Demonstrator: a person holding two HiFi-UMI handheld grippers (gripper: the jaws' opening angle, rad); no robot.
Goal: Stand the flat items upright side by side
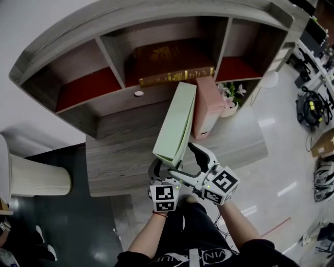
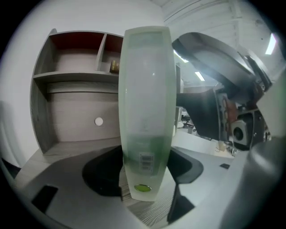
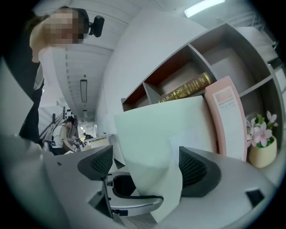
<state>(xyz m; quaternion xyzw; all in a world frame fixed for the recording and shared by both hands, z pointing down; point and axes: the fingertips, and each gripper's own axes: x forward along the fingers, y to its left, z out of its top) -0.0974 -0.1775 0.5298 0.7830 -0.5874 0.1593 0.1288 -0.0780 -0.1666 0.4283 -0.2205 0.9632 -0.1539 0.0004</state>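
Green file box (image 1: 176,122) is tilted, with its top end just beside the pink file box (image 1: 209,104), which stands upright on the desk (image 1: 120,156) against the shelf unit (image 1: 156,15). Its lower end is toward the desk's front edge; can't tell if it rests on the wood.

Left gripper (image 1: 163,169) clamps the green box's lower end across the narrow spine, pads pressed on both sides. Right gripper (image 1: 190,164) has its jaws at full spread. The box's broad face sits between them, and neither pad presses on it.

Writing:
- The spine carries a small barred label (image 2: 146,161) above a green oval sticker (image 2: 143,188); neither is legible.
- The dark book (image 1: 175,75) lying flat in the middle compartment has a gold-lettered spine, too small to read.
- The print at the top of the pink box is also unreadable.

A flower pot (image 1: 229,107) stands just right of the pink box.
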